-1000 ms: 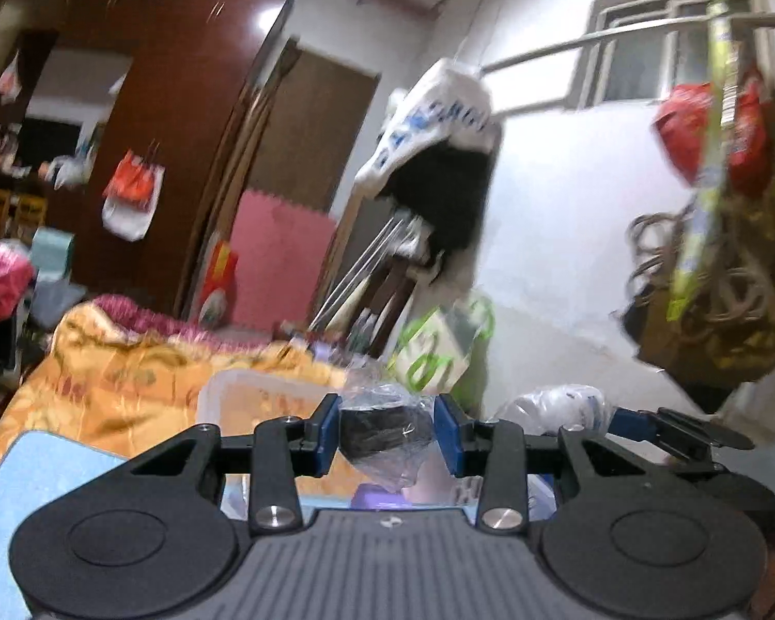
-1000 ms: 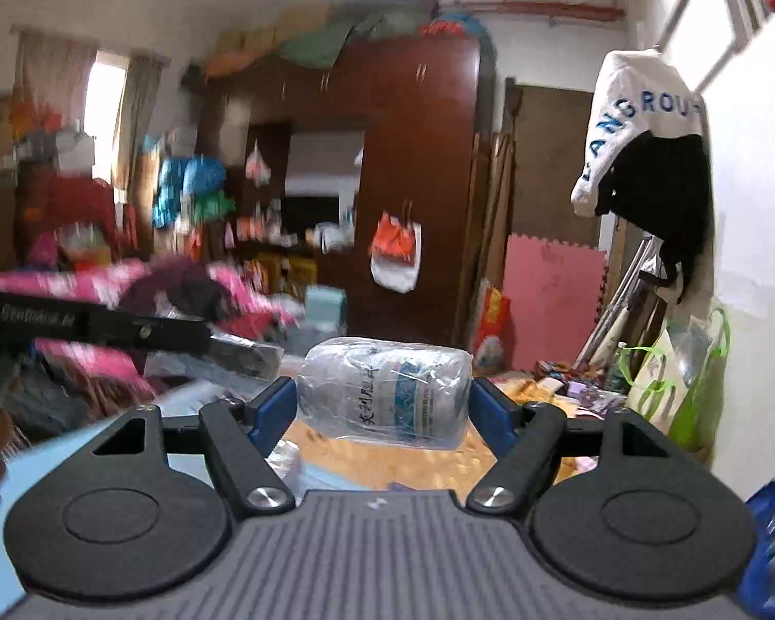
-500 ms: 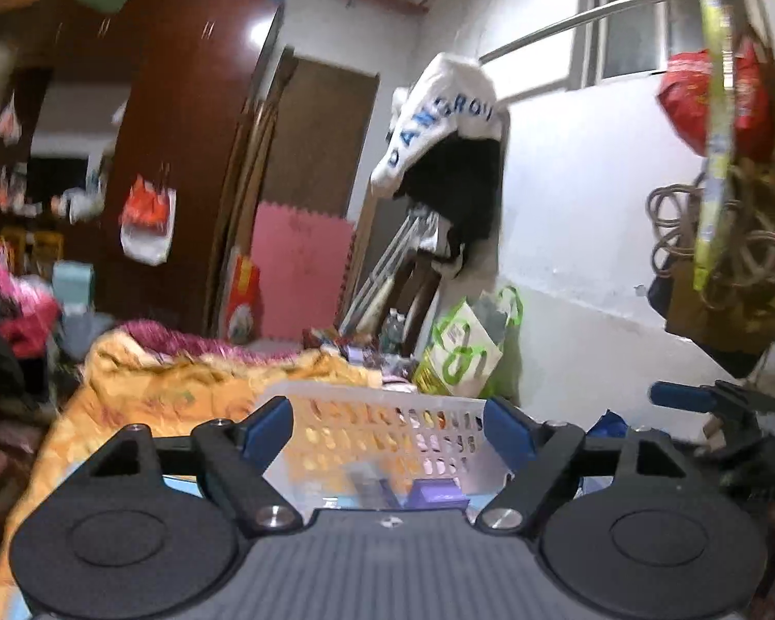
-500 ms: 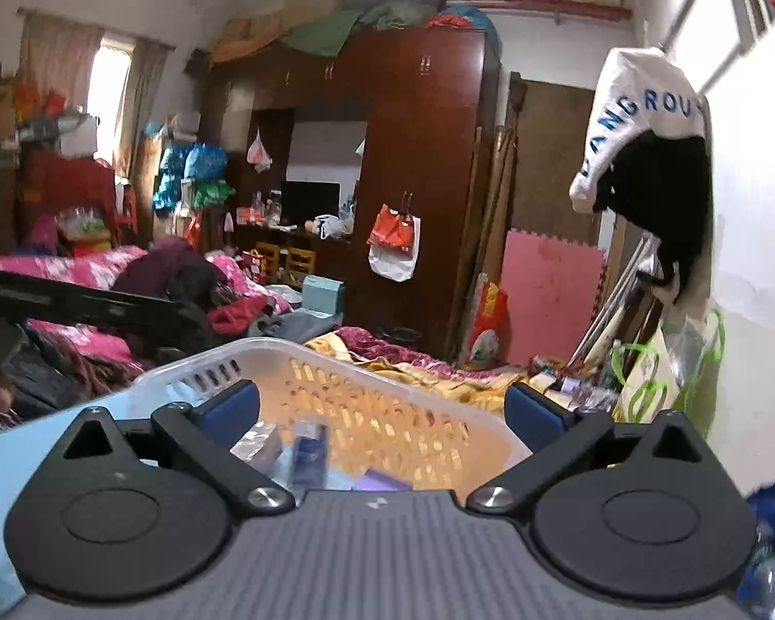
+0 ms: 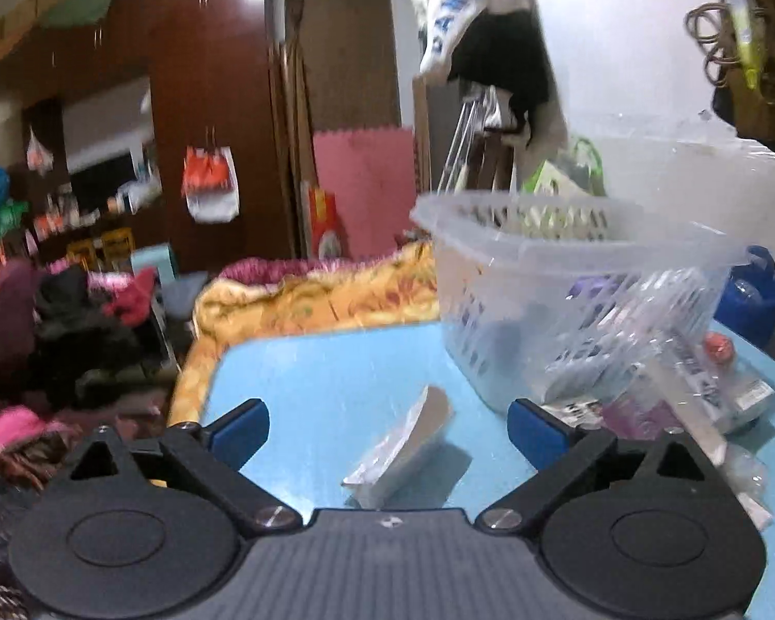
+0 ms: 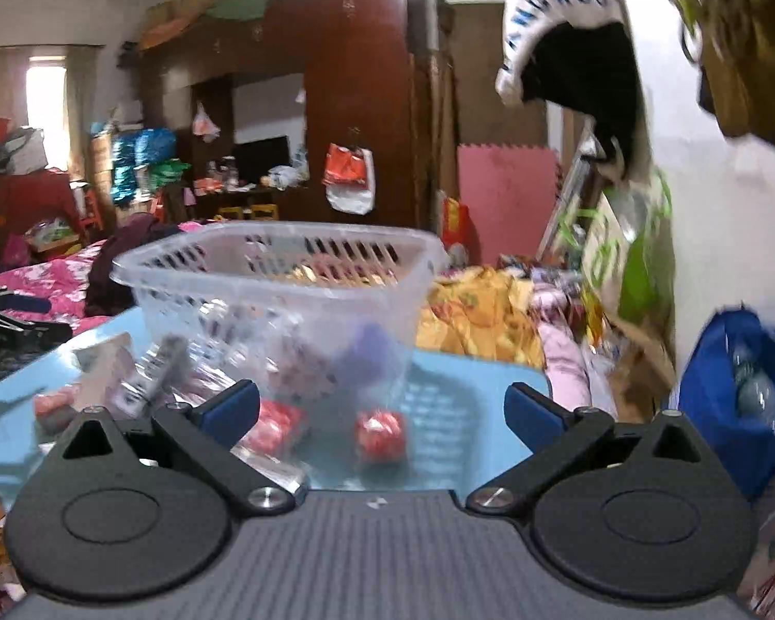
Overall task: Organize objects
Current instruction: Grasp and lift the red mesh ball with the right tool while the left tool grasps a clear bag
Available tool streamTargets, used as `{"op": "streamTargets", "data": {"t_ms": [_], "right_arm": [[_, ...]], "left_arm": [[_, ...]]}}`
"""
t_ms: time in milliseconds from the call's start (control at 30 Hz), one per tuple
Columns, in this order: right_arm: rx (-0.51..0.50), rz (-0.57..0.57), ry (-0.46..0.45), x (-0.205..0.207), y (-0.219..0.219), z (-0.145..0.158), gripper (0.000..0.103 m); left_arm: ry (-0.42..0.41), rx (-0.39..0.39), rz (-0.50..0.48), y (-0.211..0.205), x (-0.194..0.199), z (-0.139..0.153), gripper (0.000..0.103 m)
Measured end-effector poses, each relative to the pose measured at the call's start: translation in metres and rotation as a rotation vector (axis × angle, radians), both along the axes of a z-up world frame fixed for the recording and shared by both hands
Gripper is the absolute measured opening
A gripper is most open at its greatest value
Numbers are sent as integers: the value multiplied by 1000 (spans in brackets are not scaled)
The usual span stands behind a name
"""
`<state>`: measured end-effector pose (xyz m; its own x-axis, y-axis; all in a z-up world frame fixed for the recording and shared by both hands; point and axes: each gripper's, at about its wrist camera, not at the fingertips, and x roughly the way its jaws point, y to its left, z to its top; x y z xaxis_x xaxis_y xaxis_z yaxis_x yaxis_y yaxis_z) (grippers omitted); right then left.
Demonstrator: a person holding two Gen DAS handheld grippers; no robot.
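Note:
A clear slotted plastic basket (image 5: 568, 263) stands on a light blue table (image 5: 315, 377), with items inside it. My left gripper (image 5: 387, 426) is open and empty, low over the table, with a small white packet (image 5: 403, 452) lying between its fingers. My right gripper (image 6: 382, 411) is open and empty, in front of the basket (image 6: 284, 279). Two small red packets (image 6: 380, 434) lie on the table between its fingers. Several wrapped items (image 5: 687, 387) lie at the basket's right in the left wrist view.
A yellow blanket (image 5: 325, 294) lies behind the table. A blue bag (image 6: 739, 387) stands at the right by the white wall. A dark wardrobe (image 6: 356, 119) and piles of clothes (image 5: 72, 320) fill the back and left.
Both grippers have let go of what they held, a black wrapped item on the left and a clear bottle on the right, then drawn back and down from above the basket to table level.

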<state>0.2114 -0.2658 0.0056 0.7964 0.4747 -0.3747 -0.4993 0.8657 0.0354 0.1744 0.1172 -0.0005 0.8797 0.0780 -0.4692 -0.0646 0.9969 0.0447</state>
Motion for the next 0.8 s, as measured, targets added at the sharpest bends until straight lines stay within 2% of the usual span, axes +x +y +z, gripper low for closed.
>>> {"op": "streamTargets", "data": {"t_ms": [133, 300, 333, 400, 533, 700, 800], "right_arm": [[-11, -37, 82, 25, 6, -14, 103], [-111, -81, 126, 55, 22, -36, 102], [-110, -74, 138, 59, 24, -39, 100], [-104, -54, 157, 63, 28, -44, 90], [-128, -47, 158, 65, 36, -50, 86], [-103, -10, 201, 69, 39, -52, 61], [-108, 7, 207, 65, 43, -54, 46]], "left_arm": [[62, -38, 16, 11, 22, -11, 100], [108, -62, 31, 15, 38, -24, 97], [107, -62, 31, 16, 36, -27, 97], [101, -45, 39, 13, 33, -29, 97], [103, -23, 32, 8, 31, -28, 97], [136, -13, 36, 6, 36, -33, 97], [135, -15, 34, 6, 36, -33, 93]]}}
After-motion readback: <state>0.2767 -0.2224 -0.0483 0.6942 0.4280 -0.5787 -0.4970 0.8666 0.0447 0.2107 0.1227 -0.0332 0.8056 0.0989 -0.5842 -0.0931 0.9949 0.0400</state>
